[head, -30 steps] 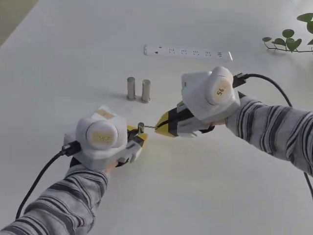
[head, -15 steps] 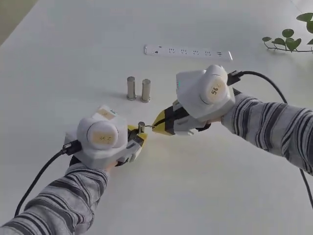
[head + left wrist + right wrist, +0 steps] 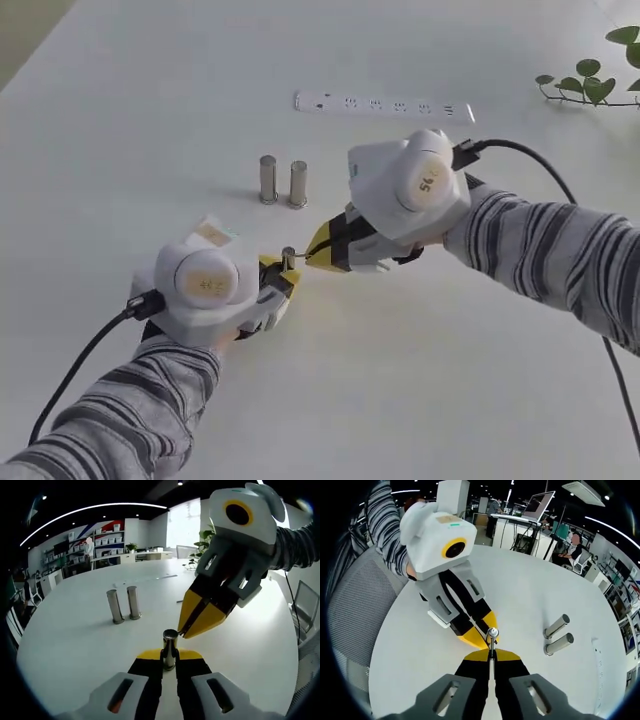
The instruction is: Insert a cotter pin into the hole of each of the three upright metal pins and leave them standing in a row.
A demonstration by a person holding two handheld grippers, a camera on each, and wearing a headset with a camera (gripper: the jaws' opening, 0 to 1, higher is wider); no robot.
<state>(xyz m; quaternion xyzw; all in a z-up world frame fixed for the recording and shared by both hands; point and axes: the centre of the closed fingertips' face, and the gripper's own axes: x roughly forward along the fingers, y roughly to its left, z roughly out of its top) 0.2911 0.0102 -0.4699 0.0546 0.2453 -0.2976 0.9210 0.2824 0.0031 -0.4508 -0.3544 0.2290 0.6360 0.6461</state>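
While your left gripper clamps the pin upright between its jaws, a second pin and a third pin stand side by side well beyond its tips. Your right gripper pinches the cotter, its tip at the held pin's head.

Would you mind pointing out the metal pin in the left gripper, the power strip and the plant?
metal pin (image 3: 170, 650): left gripper view, middle of its shaft.
power strip (image 3: 385, 106): head view, middle of its top face.
plant (image 3: 598, 90): head view, a green leaf.
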